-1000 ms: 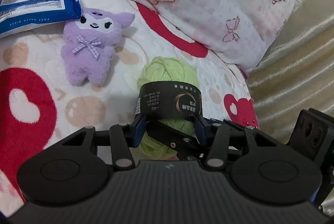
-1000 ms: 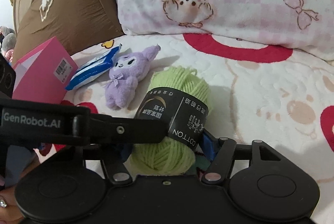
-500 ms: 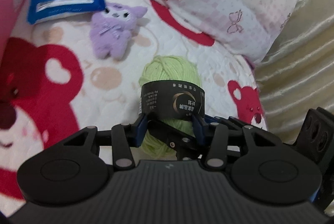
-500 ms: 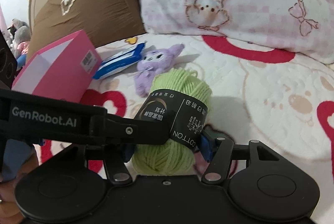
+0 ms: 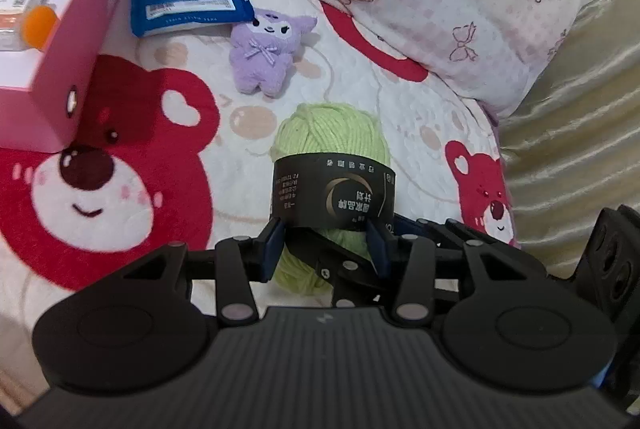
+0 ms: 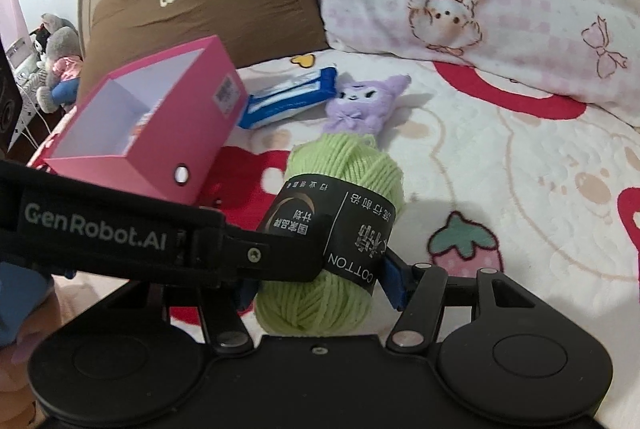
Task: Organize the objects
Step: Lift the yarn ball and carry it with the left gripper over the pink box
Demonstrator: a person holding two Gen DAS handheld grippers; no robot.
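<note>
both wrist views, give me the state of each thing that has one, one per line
yarn ball: off the bedspread, black label band on, gripped by both tools
left tool: shut on the yarn ball
right tool: shut on the yarn ball
pink box: open, holding some items
purple plush: lying face up on the bedspread
blue wipes pack: lying flat, looks sealed
</note>
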